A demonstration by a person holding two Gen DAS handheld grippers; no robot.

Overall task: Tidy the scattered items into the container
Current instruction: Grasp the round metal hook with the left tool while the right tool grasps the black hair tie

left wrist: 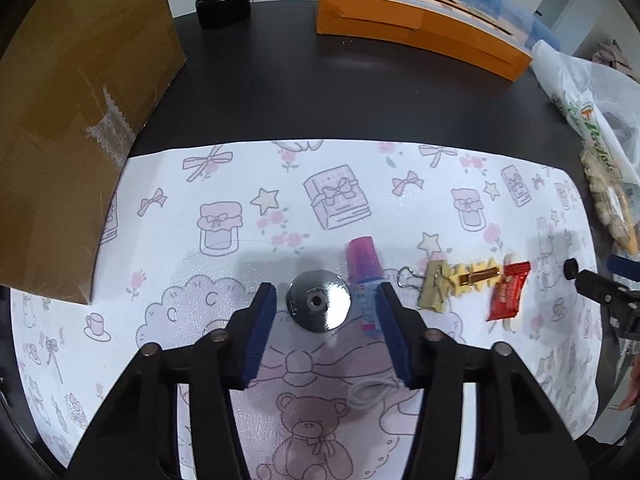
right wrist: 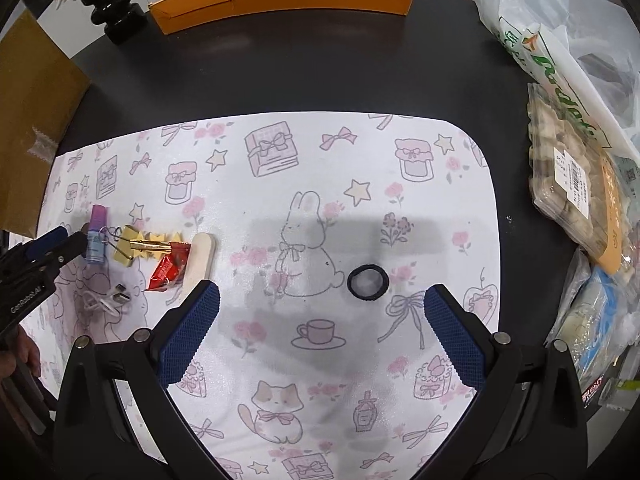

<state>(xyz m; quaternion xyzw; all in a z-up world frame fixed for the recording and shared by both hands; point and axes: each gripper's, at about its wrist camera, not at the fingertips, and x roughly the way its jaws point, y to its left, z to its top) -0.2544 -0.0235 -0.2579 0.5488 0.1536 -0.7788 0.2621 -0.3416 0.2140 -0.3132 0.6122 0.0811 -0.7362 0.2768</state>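
Scattered items lie in a row on the patterned mat (right wrist: 280, 152). Largest to smallest: a wooden stick (right wrist: 199, 258), red packet (left wrist: 507, 294), pink-capped tube (left wrist: 362, 266), shiny metal disc (left wrist: 319, 301), gold binder clip (left wrist: 434, 290), star hair clip (left wrist: 478, 275) and black hair tie (right wrist: 368, 277).

Left gripper (left wrist: 326, 308) hangs wide open and empty, the disc between its pads, the tube touching the right pad at 1 o'clock. Right gripper (right wrist: 320, 300) is spread wide, holding nothing; the tie sits at 1 o'clock, the stick at 10. An orange box (left wrist: 416, 26) stands at 12 o'clock, well apart.
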